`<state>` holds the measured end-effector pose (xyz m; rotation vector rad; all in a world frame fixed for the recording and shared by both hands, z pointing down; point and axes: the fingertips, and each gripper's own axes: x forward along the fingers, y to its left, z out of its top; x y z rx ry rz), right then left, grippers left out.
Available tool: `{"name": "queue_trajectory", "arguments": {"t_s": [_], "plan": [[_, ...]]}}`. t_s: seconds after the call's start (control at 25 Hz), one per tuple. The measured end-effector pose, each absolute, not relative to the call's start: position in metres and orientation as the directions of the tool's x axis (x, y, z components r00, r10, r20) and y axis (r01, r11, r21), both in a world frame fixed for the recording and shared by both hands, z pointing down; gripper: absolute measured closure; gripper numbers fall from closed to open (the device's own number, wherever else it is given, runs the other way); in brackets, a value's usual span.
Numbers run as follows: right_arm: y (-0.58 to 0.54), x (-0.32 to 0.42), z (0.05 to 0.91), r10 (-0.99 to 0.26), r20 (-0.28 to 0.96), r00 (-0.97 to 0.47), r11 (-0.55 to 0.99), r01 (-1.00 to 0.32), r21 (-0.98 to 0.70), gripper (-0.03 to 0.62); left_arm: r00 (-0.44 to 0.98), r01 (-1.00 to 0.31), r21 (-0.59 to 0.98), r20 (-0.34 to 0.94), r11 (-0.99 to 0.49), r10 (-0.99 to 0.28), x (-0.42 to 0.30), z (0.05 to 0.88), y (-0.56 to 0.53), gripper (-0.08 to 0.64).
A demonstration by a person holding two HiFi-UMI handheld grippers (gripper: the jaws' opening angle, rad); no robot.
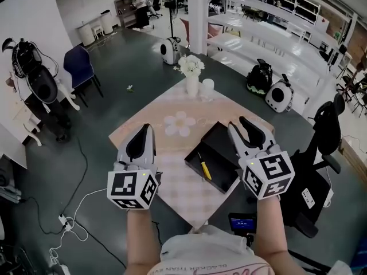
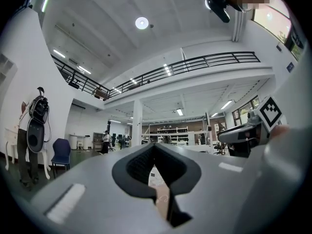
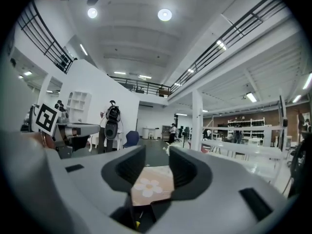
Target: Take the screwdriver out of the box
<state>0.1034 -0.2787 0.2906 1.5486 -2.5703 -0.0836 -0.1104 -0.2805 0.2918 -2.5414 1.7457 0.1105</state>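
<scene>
An open black box [image 1: 222, 146] lies on the pink checked tablecloth [image 1: 172, 148], right of the middle. Inside it rests a screwdriver [image 1: 205, 170] with a yellow handle, also seen low in the right gripper view, the screwdriver [image 3: 137, 224] peeking out under the jaws. My right gripper [image 1: 239, 123] hovers level over the box's right edge; its jaws stand a little apart with nothing between them, the right gripper [image 3: 157, 152] facing the flower print. My left gripper [image 1: 144, 128] hangs over the cloth's left part, left of the box. In its own view the left gripper [image 2: 155, 147] has its tips touching and holds nothing.
A white vase of flowers [image 1: 191, 73] and a small white cup [image 1: 207, 88] stand at the table's far corner. A black office chair [image 1: 324, 136] sits close on the right. A dark device [image 1: 242, 222] lies by the near table corner. Cables [image 1: 69, 219] trail on the floor at left.
</scene>
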Motion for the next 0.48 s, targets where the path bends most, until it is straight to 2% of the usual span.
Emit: {"name": "queue_trajectory", "arguments": {"t_s": [0.04,0.12,0.16,0.24,0.48], "plan": [[-0.284,0.103,0.293,-0.876,0.101,-0.472,0.482,-0.869,0.111,0.427,0.358,-0.934,-0.009,-0.086,-0.358,-0.93,-0.108,0.293,-0.285,0.551],[-0.292,0.102,0.299,-0.866,0.113,-0.488,0.498,-0.862,0.096,0.314,0.357,-0.934,-0.011,-0.076,-0.357,-0.931,-0.105,0.295,-0.291,0.551],[-0.295,0.102,0.301,-0.863,0.112,-0.493,0.503,-0.86,0.088,0.285,0.356,-0.934,-0.01,-0.071,-0.356,-0.932,-0.105,0.297,-0.294,0.551],[-0.299,0.101,0.305,-0.854,0.111,-0.508,0.517,-0.853,0.071,0.262,0.356,-0.934,-0.01,-0.061,-0.356,-0.932,-0.104,0.3,-0.299,0.551],[-0.303,0.101,0.314,-0.836,0.153,-0.527,0.535,-0.845,0.016,0.262,0.367,-0.93,-0.012,-0.035,-0.367,-0.93,-0.099,0.307,-0.308,0.551]]}}
